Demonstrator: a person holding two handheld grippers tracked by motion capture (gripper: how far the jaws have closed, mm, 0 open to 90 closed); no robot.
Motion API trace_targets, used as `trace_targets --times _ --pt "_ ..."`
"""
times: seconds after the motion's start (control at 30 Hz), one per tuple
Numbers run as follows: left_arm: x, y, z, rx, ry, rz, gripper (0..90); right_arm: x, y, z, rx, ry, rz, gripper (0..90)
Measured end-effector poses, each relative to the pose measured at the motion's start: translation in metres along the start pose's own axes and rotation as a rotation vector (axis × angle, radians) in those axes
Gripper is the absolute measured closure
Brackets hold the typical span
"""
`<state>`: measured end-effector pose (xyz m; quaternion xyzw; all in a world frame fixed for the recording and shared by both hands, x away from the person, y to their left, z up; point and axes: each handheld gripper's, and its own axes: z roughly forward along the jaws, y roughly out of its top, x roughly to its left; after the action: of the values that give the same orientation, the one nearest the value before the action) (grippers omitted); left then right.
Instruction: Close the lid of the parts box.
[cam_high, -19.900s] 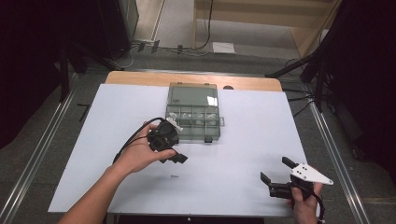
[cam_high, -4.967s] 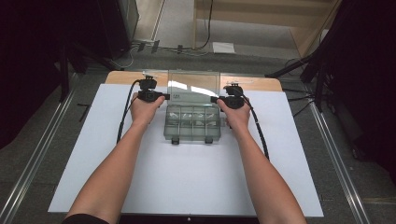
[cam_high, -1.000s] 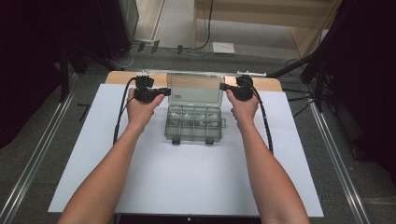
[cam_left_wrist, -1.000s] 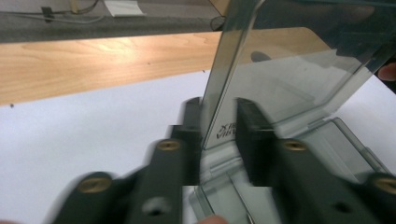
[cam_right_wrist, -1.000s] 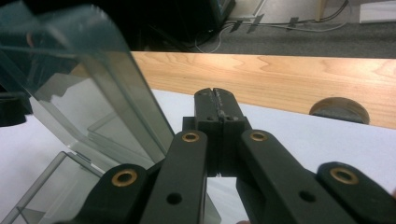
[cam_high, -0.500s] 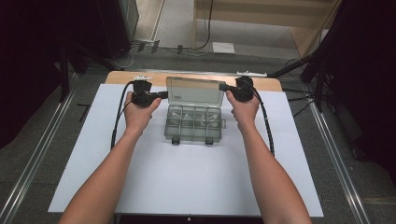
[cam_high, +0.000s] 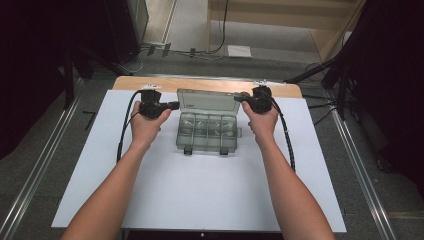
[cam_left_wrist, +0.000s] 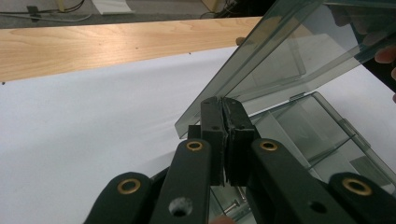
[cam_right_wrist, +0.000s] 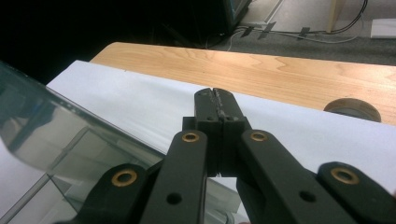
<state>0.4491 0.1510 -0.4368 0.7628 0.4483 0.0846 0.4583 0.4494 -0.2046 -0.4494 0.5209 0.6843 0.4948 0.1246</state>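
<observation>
Table (cam_high: 150, 85): a wooden top under a white sheet (cam_high: 200, 190) that carried the box near its far edge.
Organizer box (cam_high: 207, 132): clear smoky plastic with divided compartments, sitting on the sheet between both hands.
Lid (cam_high: 209, 100): raised on its far hinge and tilted up, flanked by a claw at each side edge.
Left claw (cam_high: 172, 105): jaws had just finished closing and stood together, tips against the lid's left edge (cam_left_wrist: 224, 100); whether any lid lay between them could not be told.
Right claw (cam_high: 240, 98): jaws pressed together at the lid's right edge, nothing seen between them (cam_right_wrist: 215, 100).
</observation>
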Motion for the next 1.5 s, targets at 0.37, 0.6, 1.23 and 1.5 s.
trace_targets --times 0.37,0.6,1.23,1.5 --pt "-0.001 -0.010 -0.006 0.010 -0.029 0.010 88.5 0.006 -0.010 -0.008 0.008 0.005 -0.034 90.0" --pt "-0.001 -0.021 -0.008 0.026 -0.049 0.023 90.0 0.010 -0.017 -0.011 0.010 0.010 -0.043 90.0" --pt "-0.007 -0.046 -0.016 0.035 -0.073 0.051 90.0 0.019 -0.044 -0.019 0.024 0.034 -0.087 90.0" --pt "-0.006 -0.058 -0.021 0.051 -0.052 0.058 90.0 0.023 -0.057 -0.019 0.040 0.040 -0.097 90.0"
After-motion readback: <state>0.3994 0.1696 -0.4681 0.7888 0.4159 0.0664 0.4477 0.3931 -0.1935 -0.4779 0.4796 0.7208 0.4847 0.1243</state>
